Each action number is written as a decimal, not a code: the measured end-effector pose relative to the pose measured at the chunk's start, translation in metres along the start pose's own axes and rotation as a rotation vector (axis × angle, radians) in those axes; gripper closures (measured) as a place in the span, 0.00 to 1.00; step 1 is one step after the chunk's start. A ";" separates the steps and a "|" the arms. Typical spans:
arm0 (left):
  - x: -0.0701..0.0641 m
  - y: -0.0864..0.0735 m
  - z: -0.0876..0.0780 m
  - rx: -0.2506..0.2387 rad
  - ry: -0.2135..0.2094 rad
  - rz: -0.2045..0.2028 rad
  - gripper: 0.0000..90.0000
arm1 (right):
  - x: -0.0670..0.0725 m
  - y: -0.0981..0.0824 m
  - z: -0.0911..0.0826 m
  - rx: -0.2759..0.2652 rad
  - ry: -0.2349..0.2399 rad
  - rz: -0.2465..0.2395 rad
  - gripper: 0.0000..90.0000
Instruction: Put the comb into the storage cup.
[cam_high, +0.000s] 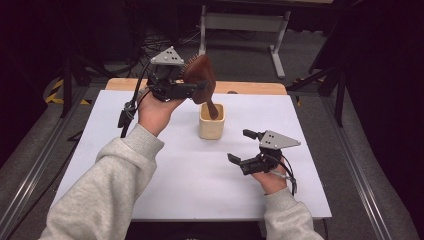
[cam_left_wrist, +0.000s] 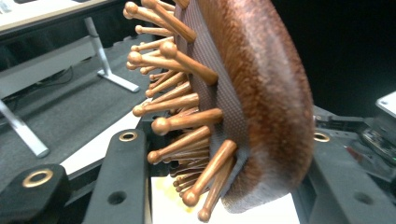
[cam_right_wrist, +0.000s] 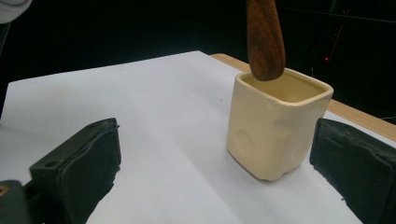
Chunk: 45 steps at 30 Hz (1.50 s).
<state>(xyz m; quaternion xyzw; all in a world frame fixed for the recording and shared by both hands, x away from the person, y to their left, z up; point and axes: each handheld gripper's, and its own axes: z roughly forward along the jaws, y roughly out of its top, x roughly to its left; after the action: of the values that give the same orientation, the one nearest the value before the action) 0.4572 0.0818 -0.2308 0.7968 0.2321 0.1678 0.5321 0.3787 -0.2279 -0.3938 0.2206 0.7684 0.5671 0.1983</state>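
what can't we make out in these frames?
- Cup inside: right gripper view, near wall hides its floor.
- Hairbrush handle tip: high view, cup rim covers it.
- Left gripper contact on brush: left gripper view, brush head blocks it.
- Brush top: left gripper view, cut by the frame edge.

From my remote seat I see a white-topped table (cam_high: 190, 195) on grey carpet (cam_high: 240, 55), a white metal frame (cam_high: 240, 22) top centre, darkness in both upper corners.

Cream cup (cam_right_wrist: 275, 126) stands upright on white sheet (cam_right_wrist: 140, 107). Brown wooden handle (cam_right_wrist: 265, 37) hangs tip-down at its rim. Black jaws spread wide, cup just inside the right one.
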 end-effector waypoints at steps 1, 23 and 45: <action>0.001 0.000 0.001 -0.003 0.003 -0.005 0.62 | 0.000 0.000 0.000 0.000 -0.001 -0.001 0.03; 0.015 -0.006 0.019 -0.005 0.073 -0.048 0.62 | 0.000 -0.001 0.002 0.003 0.012 0.002 0.03; 0.025 -0.027 0.047 0.056 0.061 -0.106 0.61 | -0.003 0.000 -0.002 -0.013 0.009 0.016 0.03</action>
<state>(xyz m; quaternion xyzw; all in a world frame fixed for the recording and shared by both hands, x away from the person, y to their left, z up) 0.4971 0.0685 -0.2730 0.7923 0.2949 0.1570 0.5106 0.3800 -0.2317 -0.3934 0.2229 0.7636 0.5748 0.1918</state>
